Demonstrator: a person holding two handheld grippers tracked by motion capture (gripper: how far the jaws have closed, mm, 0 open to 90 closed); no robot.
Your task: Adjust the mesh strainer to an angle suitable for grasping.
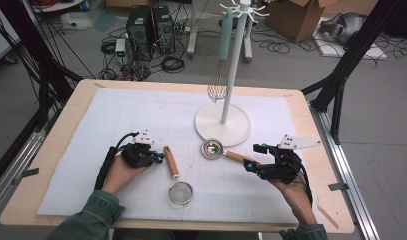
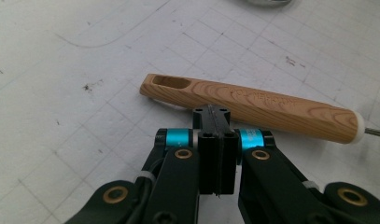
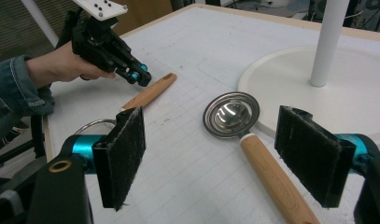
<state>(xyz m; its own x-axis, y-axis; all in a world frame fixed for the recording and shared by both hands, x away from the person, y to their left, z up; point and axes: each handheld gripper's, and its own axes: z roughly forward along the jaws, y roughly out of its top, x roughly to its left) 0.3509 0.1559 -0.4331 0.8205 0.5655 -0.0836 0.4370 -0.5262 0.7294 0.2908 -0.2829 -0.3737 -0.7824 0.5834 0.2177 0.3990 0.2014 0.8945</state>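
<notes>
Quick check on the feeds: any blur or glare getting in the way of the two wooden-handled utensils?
High view: soft and low in detail, no glare. Left gripper view: strainer handle sharp, grain readable, left tongs shut. Right gripper view: steel ladle bowl carries bright reflections; right tongs open, their near pads slightly soft.

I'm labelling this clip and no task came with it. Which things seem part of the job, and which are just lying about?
Likely part of the job:
- strainer, beside the shut left gripper
- ladle, its handle between the open right gripper's jaws
- hanging stand, with a whisk on it

Just lying about:
- computer towers
- floor cables
- cardboard box
</notes>
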